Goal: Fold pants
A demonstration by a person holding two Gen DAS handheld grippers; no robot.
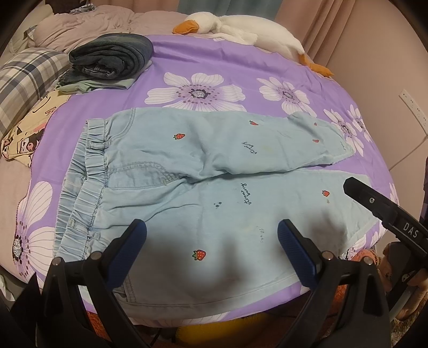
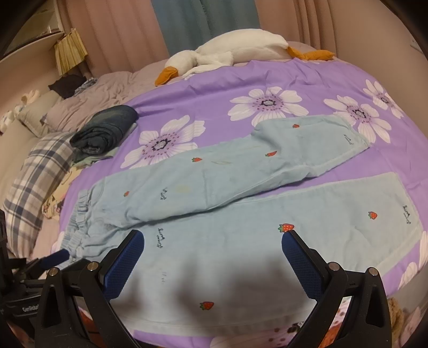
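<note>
Light blue pants (image 1: 203, 171) with strawberry prints lie spread flat on a purple flowered bedspread (image 1: 214, 61), elastic waistband at the left, both legs running right. They also show in the right wrist view (image 2: 240, 203). My left gripper (image 1: 211, 233) is open and empty, hovering over the near leg by the waist. My right gripper (image 2: 212, 241) is open and empty over the near leg's middle. One of its fingers (image 1: 374, 203) shows at the right of the left wrist view. One blue left finger (image 2: 54, 257) shows at the left of the right wrist view.
A stack of folded dark jeans (image 1: 112, 57) and other clothes sits at the back left of the bedspread (image 2: 214, 85). A white plush goose (image 1: 240, 25) lies along the back. A plaid pillow (image 1: 24, 77) and a cartoon-print cloth (image 1: 26, 133) are at the left.
</note>
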